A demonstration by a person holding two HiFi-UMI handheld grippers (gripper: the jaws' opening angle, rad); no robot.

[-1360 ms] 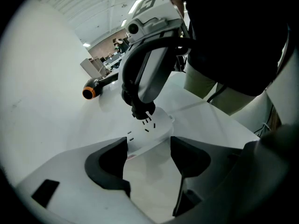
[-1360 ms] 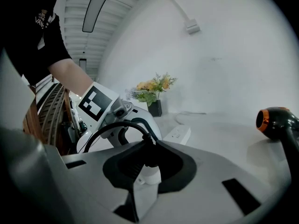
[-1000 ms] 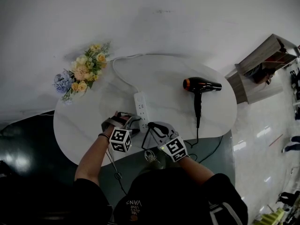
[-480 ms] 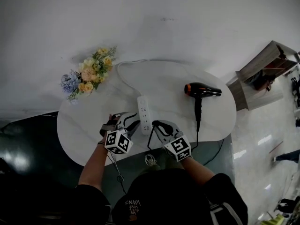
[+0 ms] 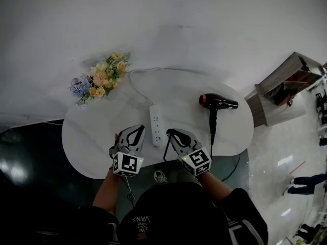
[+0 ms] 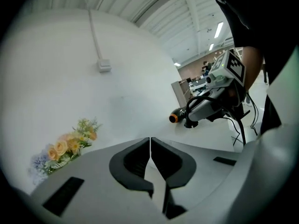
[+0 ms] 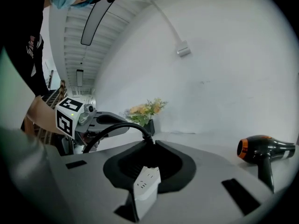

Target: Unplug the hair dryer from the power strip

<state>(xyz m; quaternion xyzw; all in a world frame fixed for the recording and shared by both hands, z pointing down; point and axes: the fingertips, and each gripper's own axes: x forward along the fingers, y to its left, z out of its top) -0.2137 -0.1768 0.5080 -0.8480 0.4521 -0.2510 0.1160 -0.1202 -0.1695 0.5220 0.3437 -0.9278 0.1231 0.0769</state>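
The white power strip (image 5: 156,125) lies flat in the middle of the round white table (image 5: 87,147). My right gripper (image 5: 172,133) hovers just right of its near end, jaws closing tight on the hair dryer's black plug (image 7: 145,136); the strip (image 7: 145,185) shows below the jaws with the plug clear of it. The black cable (image 5: 164,152) loops down from the plug. The black hair dryer (image 5: 217,102) with its orange ring lies at the table's right. My left gripper (image 5: 137,131) hangs left of the strip, shut and empty (image 6: 150,141).
A bunch of yellow and blue flowers (image 5: 99,78) sits at the table's back left. The strip's white cord (image 5: 137,83) curves towards the wall behind. A wooden shelf unit (image 5: 286,80) stands to the right, beyond the table. The dryer's cable drops over the table's front edge.
My left gripper has let go of the power strip, risen and shut. My right gripper has lifted with the plug, pulling it up away from the strip.
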